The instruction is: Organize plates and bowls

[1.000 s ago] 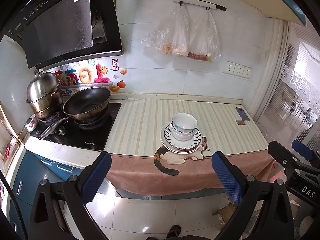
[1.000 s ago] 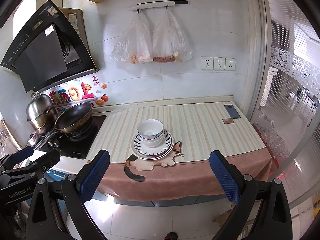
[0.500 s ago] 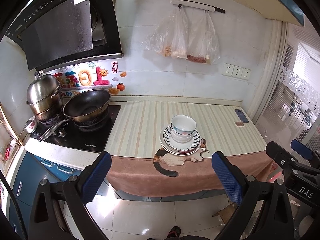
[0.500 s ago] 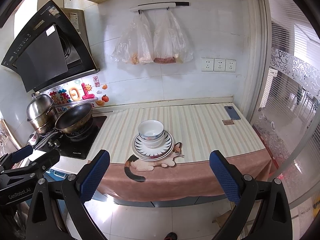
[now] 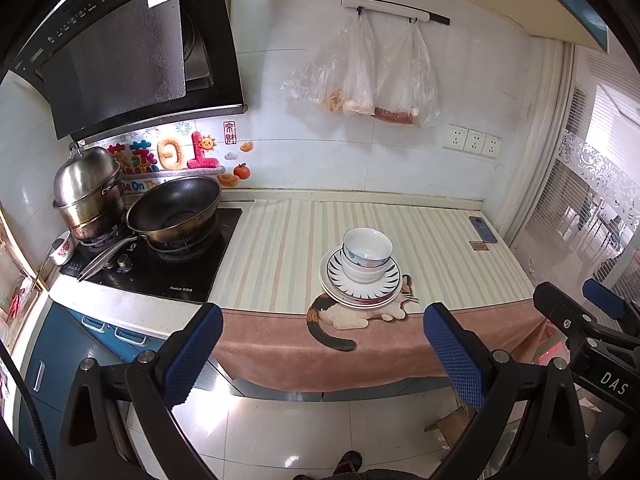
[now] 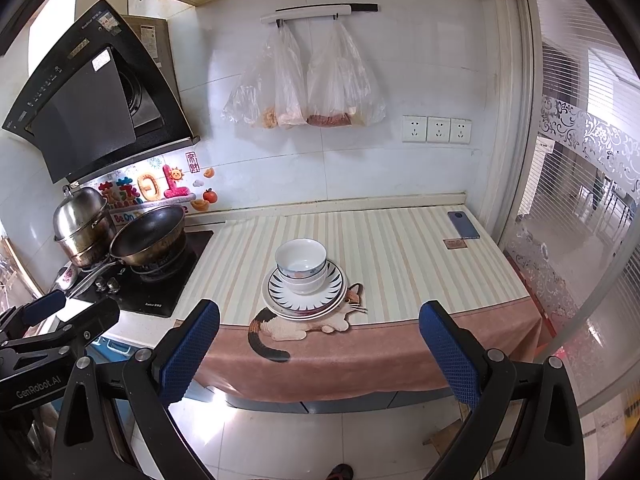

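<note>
Two nested bowls sit on a stack of plates near the front edge of the surface, roughly midway along it, partly over a cat picture on the cloth that hangs down the front. Both tools hover in front of that edge, well apart from the dishes. The left gripper and the right gripper each have their jaws spread wide, holding nothing.

The stack looks already gathered, so the likely step is either reaching in or finishing. To lift a bowl well, close the jaws across its rim wall from above, keeping it level.

Open striped surface lies to the right and behind the stack. At the left end, a wok and steel pot crowd the stove. A phone lies at the back right corner.
</note>
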Available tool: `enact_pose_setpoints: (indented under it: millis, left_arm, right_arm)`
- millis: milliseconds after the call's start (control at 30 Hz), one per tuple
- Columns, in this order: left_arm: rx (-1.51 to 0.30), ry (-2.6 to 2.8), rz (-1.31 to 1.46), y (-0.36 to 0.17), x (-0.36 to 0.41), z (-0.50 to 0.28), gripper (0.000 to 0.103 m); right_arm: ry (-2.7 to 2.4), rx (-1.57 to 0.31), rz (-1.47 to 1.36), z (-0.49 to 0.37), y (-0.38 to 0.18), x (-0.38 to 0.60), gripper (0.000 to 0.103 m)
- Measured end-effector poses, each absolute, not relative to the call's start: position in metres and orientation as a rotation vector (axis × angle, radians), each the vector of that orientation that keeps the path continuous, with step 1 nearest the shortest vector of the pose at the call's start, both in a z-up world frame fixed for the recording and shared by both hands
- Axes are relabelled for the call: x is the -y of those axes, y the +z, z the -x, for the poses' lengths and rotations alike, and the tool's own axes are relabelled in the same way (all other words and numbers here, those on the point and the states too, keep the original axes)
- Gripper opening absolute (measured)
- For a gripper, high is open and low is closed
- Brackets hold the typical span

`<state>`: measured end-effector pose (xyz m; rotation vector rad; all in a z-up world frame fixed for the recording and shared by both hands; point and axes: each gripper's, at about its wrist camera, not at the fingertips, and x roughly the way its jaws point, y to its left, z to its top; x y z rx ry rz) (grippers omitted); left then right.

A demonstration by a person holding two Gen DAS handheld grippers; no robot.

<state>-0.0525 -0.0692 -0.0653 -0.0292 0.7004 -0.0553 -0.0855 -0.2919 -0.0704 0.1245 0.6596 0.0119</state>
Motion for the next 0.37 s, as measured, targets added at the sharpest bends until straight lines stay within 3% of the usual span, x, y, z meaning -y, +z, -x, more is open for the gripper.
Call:
enact_pose_setpoints:
  millis: [367]
  left_arm:
    - [-0.689,-0.054,0.033,-0.064,0.0659,0.053,0.103]
  right_arm:
    - [0.012,-0.66,-0.128,0.0865,-0.0724,0.2925,0.102]
